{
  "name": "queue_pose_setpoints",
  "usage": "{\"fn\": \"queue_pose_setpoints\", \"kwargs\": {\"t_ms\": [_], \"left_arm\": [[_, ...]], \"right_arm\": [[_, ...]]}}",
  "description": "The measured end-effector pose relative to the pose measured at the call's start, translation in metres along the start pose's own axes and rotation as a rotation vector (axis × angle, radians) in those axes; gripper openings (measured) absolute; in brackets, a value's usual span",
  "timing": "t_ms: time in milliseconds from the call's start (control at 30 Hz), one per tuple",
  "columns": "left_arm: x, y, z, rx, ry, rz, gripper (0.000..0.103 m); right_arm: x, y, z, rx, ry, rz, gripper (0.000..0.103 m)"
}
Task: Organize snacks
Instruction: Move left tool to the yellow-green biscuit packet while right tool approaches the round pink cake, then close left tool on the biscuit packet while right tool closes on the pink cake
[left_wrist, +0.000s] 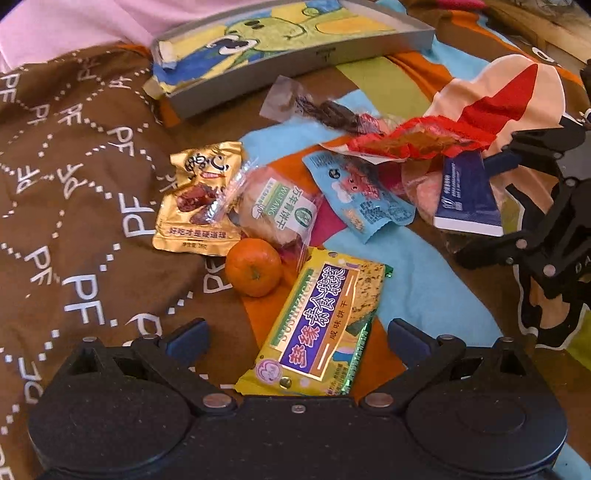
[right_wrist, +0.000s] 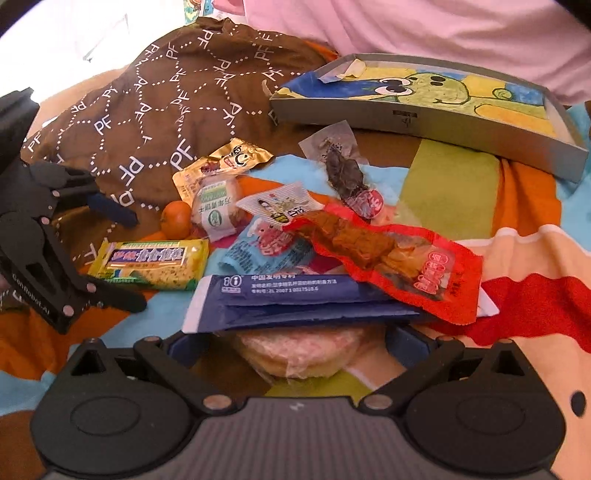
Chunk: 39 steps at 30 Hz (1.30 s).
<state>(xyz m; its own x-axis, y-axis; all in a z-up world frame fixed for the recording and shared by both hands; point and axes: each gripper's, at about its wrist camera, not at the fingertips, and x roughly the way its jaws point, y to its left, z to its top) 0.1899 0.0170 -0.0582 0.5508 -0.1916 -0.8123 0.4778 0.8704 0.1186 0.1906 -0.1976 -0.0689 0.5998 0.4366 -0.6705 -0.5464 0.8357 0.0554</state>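
My left gripper is open, and a yellow-and-purple cracker packet lies between its fingers on the cloth. In the right wrist view that gripper straddles the same packet. My right gripper stands open around a round pink pastry in clear wrap. A dark blue packet lies over the pastry. A red packet rests on the blue one. A mandarin, a gold packet, a wrapped bun and a light blue packet lie in a heap.
A shallow grey box lined with a cartoon drawing sits at the back, seen also as the grey box in the right wrist view. A brown patterned cloth covers the left side. A dark dried snack lies near the box.
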Motion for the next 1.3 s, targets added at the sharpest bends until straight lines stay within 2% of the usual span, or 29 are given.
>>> {"fn": "queue_pose_setpoints", "kwargs": {"t_ms": [167,333,400,533,700,833,900,1033,1133,1200,1300], "left_arm": [[0.003,0.002,0.002,0.015,0.006,-0.023,0.102],[-0.001,0.004,0.002,-0.049,0.014,-0.025,0.095],[-0.005,0.004,0.001,-0.085,0.012,-0.025,0.088],[-0.013,0.002,-0.001,-0.147,0.014,-0.059,0.081],[-0.018,-0.003,0.002,-0.185,0.045,-0.123,0.065],[-0.012,-0.005,0.003,-0.184,0.049,-0.114,0.067],[-0.009,-0.006,0.006,-0.170,0.044,-0.103,0.073],[-0.003,-0.007,0.009,-0.119,0.040,-0.086,0.074],[-0.002,-0.003,0.009,-0.128,0.035,-0.091,0.074],[-0.003,-0.001,0.008,-0.146,0.032,-0.092,0.073],[-0.003,-0.003,0.008,-0.152,0.032,-0.081,0.071]], "right_arm": [[0.004,-0.001,0.002,-0.013,-0.020,0.023,0.103],[0.000,0.004,0.002,-0.027,-0.030,0.070,0.099],[-0.003,0.007,0.002,-0.033,-0.026,0.095,0.095],[-0.011,0.018,0.001,-0.077,0.003,0.138,0.095],[-0.025,0.027,0.000,-0.112,0.014,0.144,0.095],[-0.030,0.021,0.001,-0.103,-0.013,0.108,0.101],[-0.025,0.018,0.002,-0.086,-0.009,0.113,0.101],[-0.006,0.012,0.003,-0.059,-0.006,0.113,0.101],[0.005,0.008,0.005,-0.023,-0.007,0.114,0.101],[0.008,0.009,0.006,-0.022,-0.014,0.125,0.100],[0.011,0.012,0.008,-0.036,-0.007,0.136,0.092]]}}
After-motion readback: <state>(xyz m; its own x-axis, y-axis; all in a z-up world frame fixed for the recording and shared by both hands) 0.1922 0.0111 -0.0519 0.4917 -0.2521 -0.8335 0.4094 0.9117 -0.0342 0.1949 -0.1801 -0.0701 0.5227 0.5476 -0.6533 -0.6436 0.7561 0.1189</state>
